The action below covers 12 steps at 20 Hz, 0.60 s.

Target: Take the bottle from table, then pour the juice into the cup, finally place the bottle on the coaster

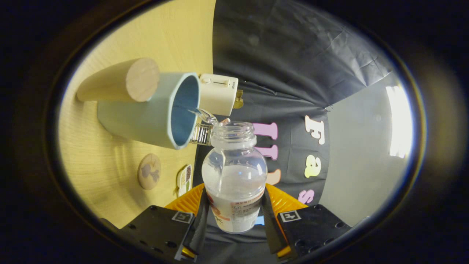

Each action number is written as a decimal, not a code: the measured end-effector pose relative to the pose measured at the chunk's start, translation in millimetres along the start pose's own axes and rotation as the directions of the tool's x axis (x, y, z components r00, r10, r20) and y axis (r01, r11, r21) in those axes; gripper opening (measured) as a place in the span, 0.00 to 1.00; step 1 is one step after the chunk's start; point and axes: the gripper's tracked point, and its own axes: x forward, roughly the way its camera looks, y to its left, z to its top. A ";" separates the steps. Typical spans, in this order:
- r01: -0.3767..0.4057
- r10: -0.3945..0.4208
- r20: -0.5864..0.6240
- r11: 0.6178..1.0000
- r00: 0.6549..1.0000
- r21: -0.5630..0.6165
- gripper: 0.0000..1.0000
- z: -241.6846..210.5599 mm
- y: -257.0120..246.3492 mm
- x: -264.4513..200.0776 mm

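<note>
Between the two fingers of the gripper (234, 216) sits the bottle (234, 176), a clear plastic one with no cap and a label around its lower part. Both fingers press on its sides, so the gripper is closed around it with a firm hold. The whole view is rolled on its side, so the bottle is tipped over, with its open mouth pointing toward the cup (154, 113). A thin clear stream leaves the mouth of the bottle and reaches the rim of the cup, so I judge that the pouring step is in hand now. The liquid looks pale or clear, and some of it remains in the bottle.

The cup is light blue, standing on the wooden table (110, 176), just ahead of the bottle mouth. Beside the cup there is a wooden cylinder (121, 82), and beyond the cup a white box-like device (218, 93). A round coaster (149, 171) with a printed pattern lies on the table, near the cup but apart from it.

The next move, as I judge it, calls for turning the bottle back upright slowly, so that the stream stops without drops on the table, and then carrying it over to the coaster and setting it down flat.
</note>
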 end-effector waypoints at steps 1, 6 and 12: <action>0.003 -0.003 0.001 1.000 1.000 0.002 0.70 0.4 0.3 -0.2; 0.007 -0.007 0.004 1.000 1.000 0.003 0.70 1.0 -0.6 2.2; 0.003 -0.003 0.006 1.000 1.000 -0.009 0.70 0.7 -1.7 2.2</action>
